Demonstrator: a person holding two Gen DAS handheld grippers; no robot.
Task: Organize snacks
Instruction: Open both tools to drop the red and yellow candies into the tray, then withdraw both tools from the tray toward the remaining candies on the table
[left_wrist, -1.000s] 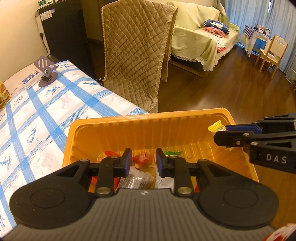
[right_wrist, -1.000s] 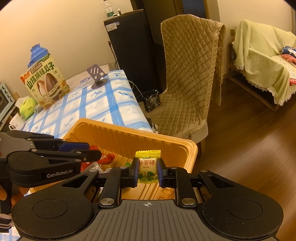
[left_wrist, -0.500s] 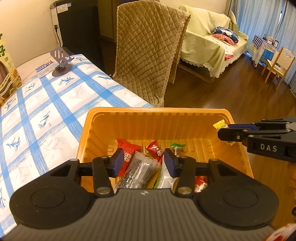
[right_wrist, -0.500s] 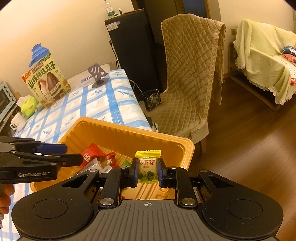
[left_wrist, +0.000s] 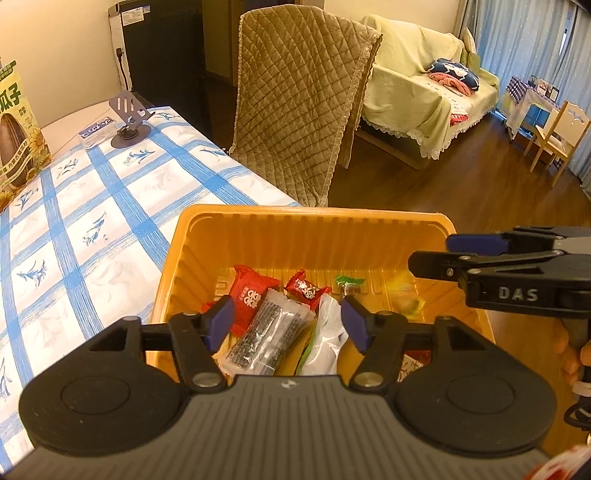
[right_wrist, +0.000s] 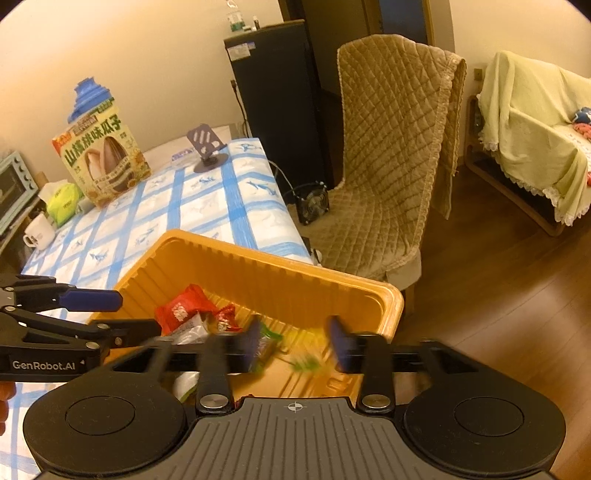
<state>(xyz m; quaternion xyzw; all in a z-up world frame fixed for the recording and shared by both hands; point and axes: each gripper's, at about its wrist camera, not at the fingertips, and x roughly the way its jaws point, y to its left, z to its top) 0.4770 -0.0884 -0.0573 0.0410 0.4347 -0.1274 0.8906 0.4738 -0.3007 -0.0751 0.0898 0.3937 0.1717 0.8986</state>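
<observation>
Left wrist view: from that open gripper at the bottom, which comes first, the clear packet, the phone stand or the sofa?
From the left gripper:
1. Clear packet, in the orange tray, between the fingers.
2. Phone stand, far left on the table.
3. Sofa, across the room, right.

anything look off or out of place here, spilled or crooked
Mostly no. The snacks all lie inside the orange tray, none on the tablecloth. One oddity: the tray sits at the table's corner, its far right corner apparently past the edge, over the floor. A yellow-green candy below the open right gripper is motion-blurred.
</observation>
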